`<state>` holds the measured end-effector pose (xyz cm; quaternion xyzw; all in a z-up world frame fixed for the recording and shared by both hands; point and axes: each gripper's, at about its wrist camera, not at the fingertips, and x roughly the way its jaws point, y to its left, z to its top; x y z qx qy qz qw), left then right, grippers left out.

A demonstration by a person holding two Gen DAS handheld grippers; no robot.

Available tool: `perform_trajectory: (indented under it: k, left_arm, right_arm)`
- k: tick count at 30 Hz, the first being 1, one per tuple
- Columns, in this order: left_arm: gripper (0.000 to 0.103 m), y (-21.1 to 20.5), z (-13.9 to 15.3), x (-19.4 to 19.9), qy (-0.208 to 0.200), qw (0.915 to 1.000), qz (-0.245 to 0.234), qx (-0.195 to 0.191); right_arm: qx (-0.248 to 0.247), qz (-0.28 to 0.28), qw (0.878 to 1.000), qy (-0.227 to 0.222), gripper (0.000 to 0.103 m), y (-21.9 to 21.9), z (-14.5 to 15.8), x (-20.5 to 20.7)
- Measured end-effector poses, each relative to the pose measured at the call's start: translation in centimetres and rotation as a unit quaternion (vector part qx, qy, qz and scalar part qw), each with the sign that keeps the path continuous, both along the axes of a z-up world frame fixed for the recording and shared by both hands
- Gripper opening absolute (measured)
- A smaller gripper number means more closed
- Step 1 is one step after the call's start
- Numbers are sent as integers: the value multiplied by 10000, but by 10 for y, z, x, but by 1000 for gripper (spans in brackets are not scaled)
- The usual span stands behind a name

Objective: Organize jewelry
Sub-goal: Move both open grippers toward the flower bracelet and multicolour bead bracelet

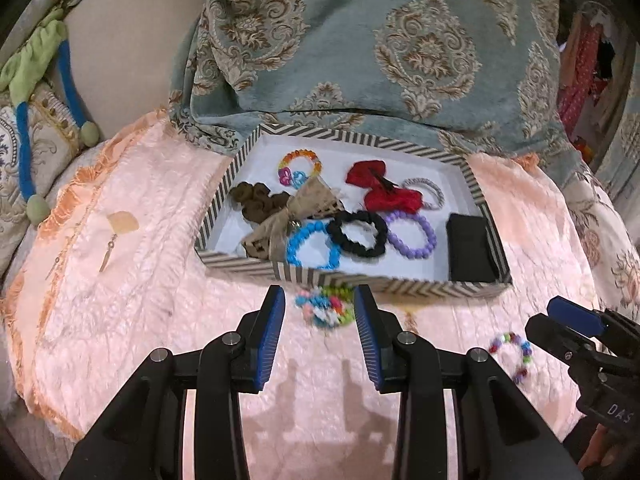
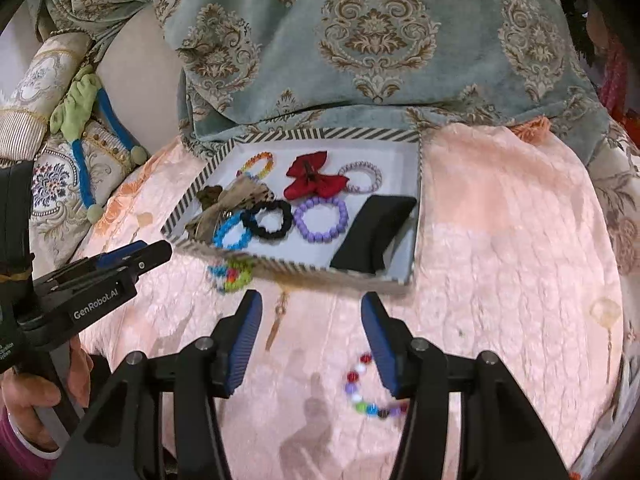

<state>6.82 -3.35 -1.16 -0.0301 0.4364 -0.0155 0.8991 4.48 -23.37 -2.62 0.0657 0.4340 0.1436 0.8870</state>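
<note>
A striped tray point(image 1: 360, 280) point(image 2: 304, 270) on the pink cloth holds a blue bracelet point(image 1: 310, 246), a black scrunchie point(image 1: 358, 234), a purple bracelet point(image 1: 412, 236), a red bow point(image 1: 380, 188) and a black pouch point(image 1: 470, 248). In front of it lies a multicoloured bracelet point(image 1: 326, 308) point(image 2: 232, 274), just beyond my left gripper's point(image 1: 319, 292) point(image 2: 148, 254) open fingertips, untouched. A beaded bracelet point(image 2: 370, 392) point(image 1: 512, 354) lies on the cloth by the right finger of my right gripper point(image 2: 312, 298) point(image 1: 560, 316), which is open with nothing held. A gold earring point(image 2: 278, 320) lies between its fingertips.
A patterned blue-green cushion point(image 1: 380, 40) rises behind the tray. More earrings lie on the cloth point(image 1: 110, 248) point(image 2: 606, 316). A green and blue soft toy point(image 1: 36, 80) hangs at the left. A person's hand point(image 2: 36, 392) grips the left tool.
</note>
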Motion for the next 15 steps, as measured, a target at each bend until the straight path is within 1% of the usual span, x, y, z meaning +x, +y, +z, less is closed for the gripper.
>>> perform_trajectory:
  k: [3,8,15]
  left_arm:
    - [19,-2,3,-10,-54,10000,23,-13]
    - [19,-6,8,-23,-154,9998,18,93]
    - [19,-8,8,-33,-97,9999,13,85]
  right_arm:
    - [-41,-21,10000,-29,54,-3,1,-11]
    - [-14,-41,10000,5,55,-8,0,-22]
    - [-25,-32,10000,-70,55,-12,4,-36]
